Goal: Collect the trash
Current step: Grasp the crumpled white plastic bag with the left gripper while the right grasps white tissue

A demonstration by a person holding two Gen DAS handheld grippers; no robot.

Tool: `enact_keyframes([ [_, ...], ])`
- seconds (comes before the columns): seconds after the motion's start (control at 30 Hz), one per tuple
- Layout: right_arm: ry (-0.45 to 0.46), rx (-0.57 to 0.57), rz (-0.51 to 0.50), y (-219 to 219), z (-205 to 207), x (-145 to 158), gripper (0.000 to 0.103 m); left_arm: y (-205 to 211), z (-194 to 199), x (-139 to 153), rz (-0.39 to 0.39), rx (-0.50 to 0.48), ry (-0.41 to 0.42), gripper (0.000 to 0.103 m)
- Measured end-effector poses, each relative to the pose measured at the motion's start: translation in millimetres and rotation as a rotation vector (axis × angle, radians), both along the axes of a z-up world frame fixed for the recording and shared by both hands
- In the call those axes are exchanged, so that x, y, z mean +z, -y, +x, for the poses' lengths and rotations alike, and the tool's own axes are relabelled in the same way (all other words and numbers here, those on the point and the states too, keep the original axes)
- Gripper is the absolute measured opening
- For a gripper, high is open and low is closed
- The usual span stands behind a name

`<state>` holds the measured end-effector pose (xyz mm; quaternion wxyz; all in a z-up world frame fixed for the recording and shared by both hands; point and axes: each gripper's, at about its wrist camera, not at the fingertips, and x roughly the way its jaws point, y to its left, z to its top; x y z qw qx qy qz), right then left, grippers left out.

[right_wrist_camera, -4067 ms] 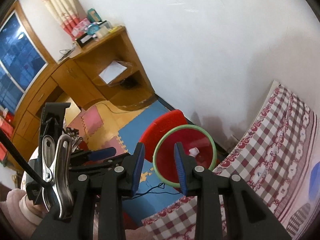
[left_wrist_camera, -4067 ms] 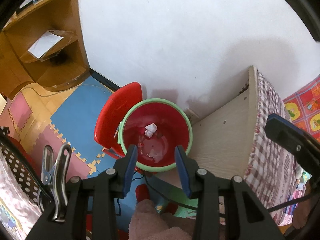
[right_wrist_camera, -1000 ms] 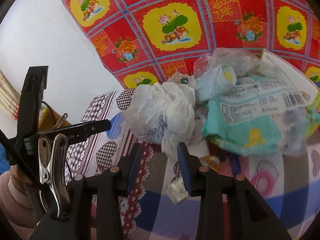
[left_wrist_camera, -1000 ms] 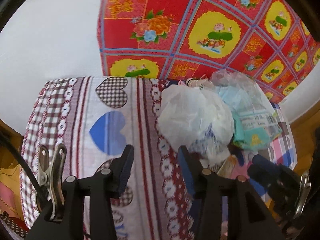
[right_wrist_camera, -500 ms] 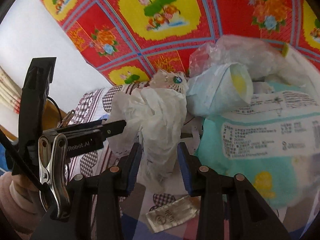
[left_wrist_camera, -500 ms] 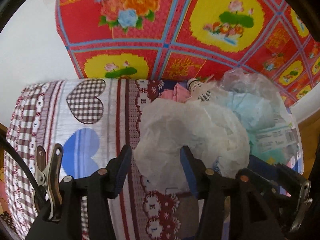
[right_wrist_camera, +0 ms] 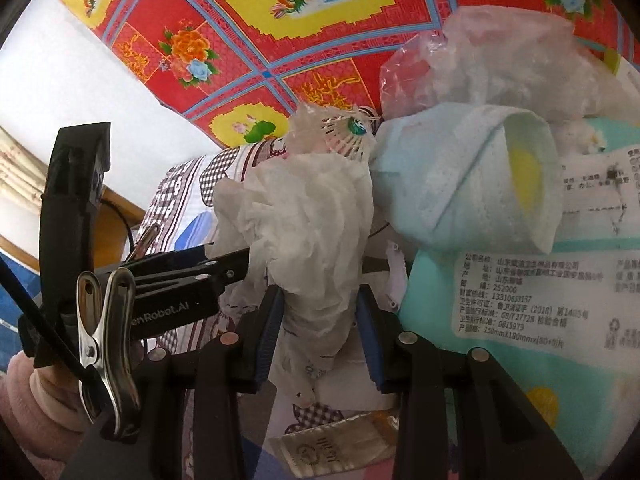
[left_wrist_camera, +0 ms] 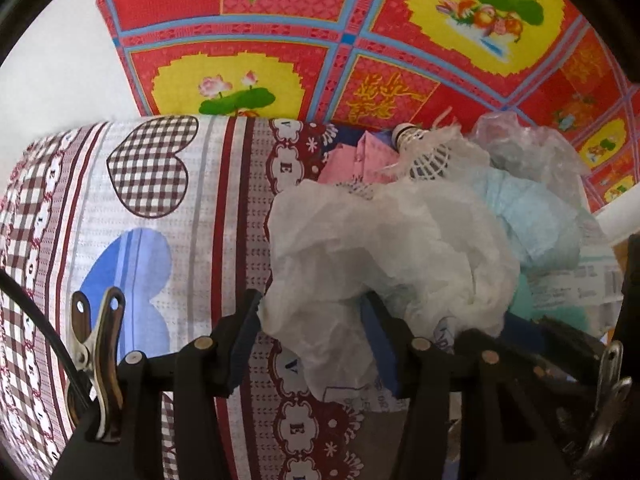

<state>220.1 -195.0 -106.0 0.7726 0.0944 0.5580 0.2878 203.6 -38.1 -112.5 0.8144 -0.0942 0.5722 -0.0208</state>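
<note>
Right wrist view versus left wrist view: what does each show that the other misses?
Only the right wrist view shows the left hand-held gripper reaching into the crumpled white tissue, plus the teal wet-wipes pack label and a small silver sachet. Only the left wrist view shows the sheet's blue heart in full. Both share the tissue, the shuttlecock and the red floral quilt.
</note>
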Motion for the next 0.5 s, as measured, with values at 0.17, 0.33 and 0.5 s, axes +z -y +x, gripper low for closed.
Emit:
enact_keyframes([
  [0.17, 0.022, 0.013, -0.005, -3.0, -2.7, 2.5, 0.031, 8.7, 3.8, -2.9, 0.017, 0.020, -0.002, 0.055],
  [0.33, 0.025, 0.032, -0.002, -13.7, -7.1, 4.5, 0.024, 12.6, -1.2, -0.4, -0.043, 0.044, 0.001, 0.043],
  [0.5, 0.079, 0.108, 0.002, -31.3, -21.0, 19.5, 0.017, 2.9, -17.3, 6.8, -0.103, 0.069, 0.024, 0.024],
])
